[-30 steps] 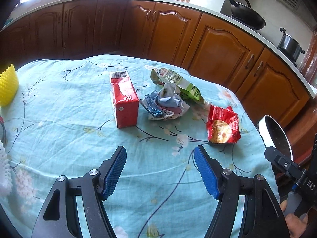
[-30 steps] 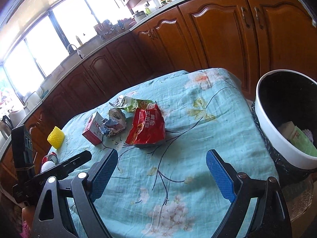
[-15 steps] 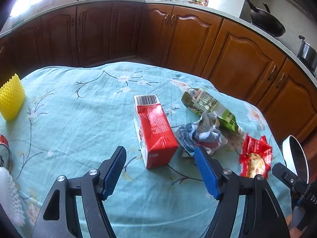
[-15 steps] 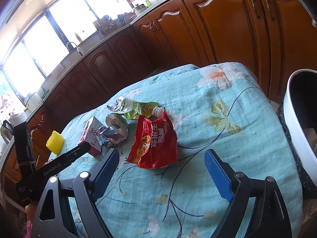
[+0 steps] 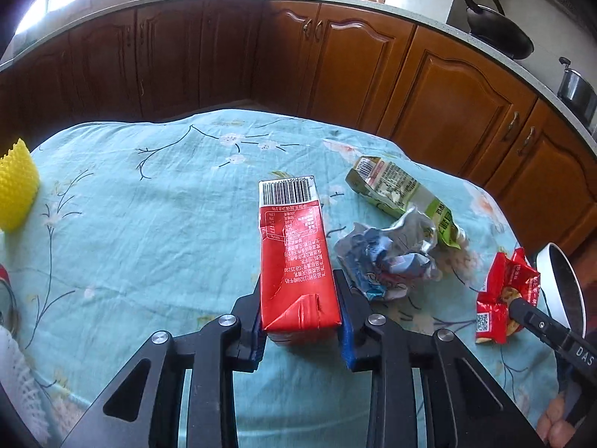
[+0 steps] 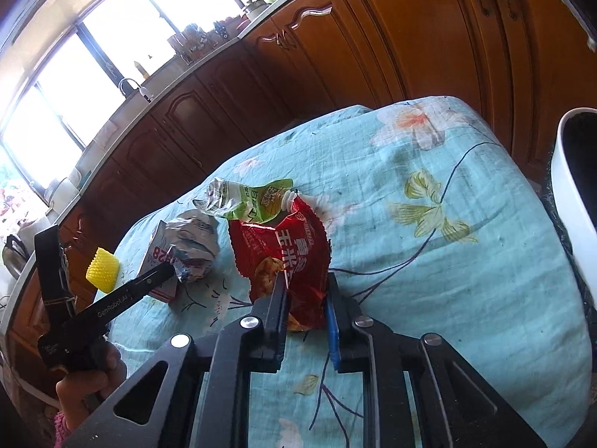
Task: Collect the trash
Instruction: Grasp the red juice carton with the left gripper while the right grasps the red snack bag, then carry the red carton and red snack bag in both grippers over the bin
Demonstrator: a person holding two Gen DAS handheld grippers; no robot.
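My left gripper (image 5: 301,321) is shut on the near end of a red carton (image 5: 294,254) that lies on the teal flowered tablecloth (image 5: 149,224). My right gripper (image 6: 306,313) is shut on the lower end of a red snack bag (image 6: 287,254). A crumpled silver-blue wrapper (image 5: 388,257) lies right of the carton, and a flattened green pouch (image 5: 403,190) lies behind it. The same wrapper (image 6: 194,242) and pouch (image 6: 250,201) show in the right wrist view. The red bag (image 5: 503,291) and the right gripper's finger (image 5: 541,324) show at the right of the left wrist view.
A white trash bin with a black liner (image 6: 574,194) stands off the table's right edge; its rim (image 5: 559,295) shows in the left wrist view. A yellow spiky cup (image 5: 15,190) sits at the table's left. Wooden cabinets (image 5: 335,67) surround the table.
Both grippers moved forward and closed. The left now clamps the red carton and the right clamps the red snack bag; both were open and apart from the trash before.
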